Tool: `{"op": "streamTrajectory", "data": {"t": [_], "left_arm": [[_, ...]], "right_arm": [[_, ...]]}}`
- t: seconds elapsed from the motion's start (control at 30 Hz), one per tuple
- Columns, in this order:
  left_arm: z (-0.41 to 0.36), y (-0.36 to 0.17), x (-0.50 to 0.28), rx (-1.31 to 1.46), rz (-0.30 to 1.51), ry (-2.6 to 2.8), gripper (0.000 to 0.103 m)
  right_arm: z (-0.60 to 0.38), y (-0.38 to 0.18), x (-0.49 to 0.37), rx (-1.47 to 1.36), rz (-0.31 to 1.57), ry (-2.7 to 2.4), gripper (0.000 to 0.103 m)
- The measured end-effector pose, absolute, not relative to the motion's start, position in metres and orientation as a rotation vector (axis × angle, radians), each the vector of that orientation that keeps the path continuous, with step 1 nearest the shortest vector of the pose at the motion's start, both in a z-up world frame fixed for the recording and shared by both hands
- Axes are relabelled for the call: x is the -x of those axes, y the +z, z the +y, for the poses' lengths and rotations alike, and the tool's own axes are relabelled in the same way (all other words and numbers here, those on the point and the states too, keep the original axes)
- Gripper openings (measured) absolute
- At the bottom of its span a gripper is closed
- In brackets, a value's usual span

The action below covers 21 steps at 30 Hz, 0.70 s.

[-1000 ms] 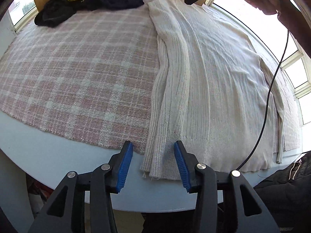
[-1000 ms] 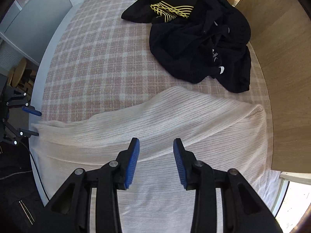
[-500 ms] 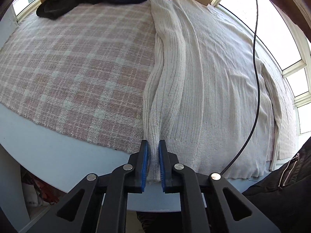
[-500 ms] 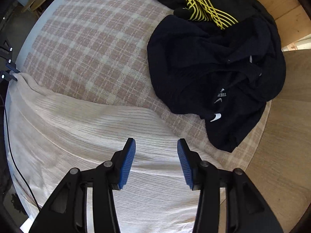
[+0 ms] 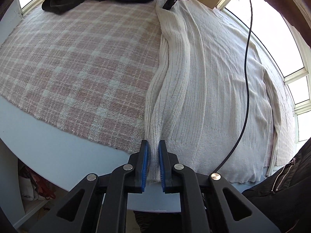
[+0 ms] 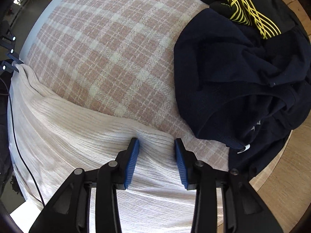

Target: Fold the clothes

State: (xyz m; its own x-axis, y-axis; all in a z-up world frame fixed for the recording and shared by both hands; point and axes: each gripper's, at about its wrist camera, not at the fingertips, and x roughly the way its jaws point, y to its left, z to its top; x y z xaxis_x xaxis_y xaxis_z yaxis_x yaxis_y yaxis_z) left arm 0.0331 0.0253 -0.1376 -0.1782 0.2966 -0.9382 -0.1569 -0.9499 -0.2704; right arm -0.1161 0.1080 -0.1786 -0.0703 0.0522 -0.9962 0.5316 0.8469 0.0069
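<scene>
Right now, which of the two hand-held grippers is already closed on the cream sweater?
The left hand-held gripper: its pads pinch the cream sweater at the near hem. The right hand-held gripper has been closing, pads apart astride the far edge.

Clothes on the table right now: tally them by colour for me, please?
Cream ribbed sweater: 1
Dark heap: at least 2, one black with yellow stripes, one navy; more may be hidden.
Total: at least 3, on the plaid cloth.
</scene>
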Motion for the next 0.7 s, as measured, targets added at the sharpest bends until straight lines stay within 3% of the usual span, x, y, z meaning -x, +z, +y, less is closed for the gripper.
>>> {"op": "streamTrajectory", "data": {"t": [0.07,0.33,0.7], "left_arm": [[0.026,-0.135,-0.036,1.779,-0.166,2.208,0.009],[0.041,-0.109,-0.049,1.652,-0.192,2.179,0.009],[0.102,-0.102,-0.048,1.565,0.024,2.031,0.009]], "right_arm": [[0.114,-0.172,0.117,-0.447,1.59,-0.444,0.015],[0.15,-0.126,0.134,-0.416,1.445,-0.618,0.013],[0.202,-0.101,0.225,-0.453,1.297,-0.882,0.012]]}}
